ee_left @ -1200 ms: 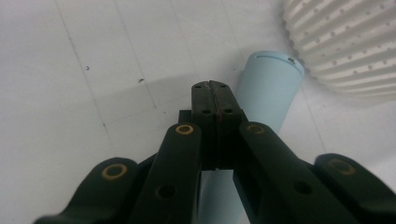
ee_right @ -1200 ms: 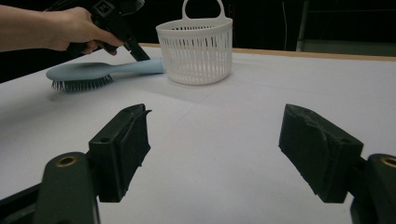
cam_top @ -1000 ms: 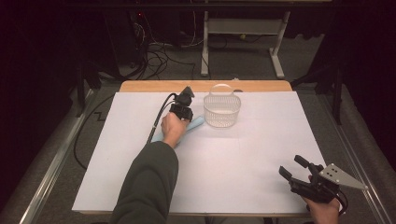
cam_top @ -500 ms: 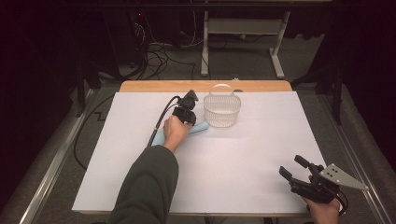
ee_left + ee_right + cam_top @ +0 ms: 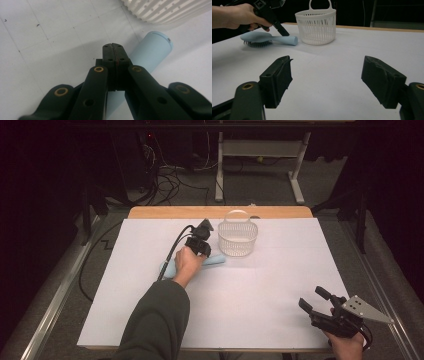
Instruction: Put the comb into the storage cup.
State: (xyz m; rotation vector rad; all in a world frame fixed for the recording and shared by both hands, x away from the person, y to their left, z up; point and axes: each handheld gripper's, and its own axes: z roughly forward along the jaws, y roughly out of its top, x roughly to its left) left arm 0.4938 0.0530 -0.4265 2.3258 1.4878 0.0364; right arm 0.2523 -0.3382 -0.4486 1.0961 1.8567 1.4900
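The table (image 5: 260, 285) is lit brightly and evenly from above, its white sheet close to washed out, while the floor and room around it fall into near black. Shadows are soft and short: a faint one lies beside the basket (image 5: 238, 239) and under the brush (image 5: 268, 38). In the left gripper view the closed jaws are blurred at the bottom edge, sharper at the tips, and cast a broad grey shadow on the sheet. In the right gripper view the near jaws are slightly soft and the far background is dark. There is no strong glare.
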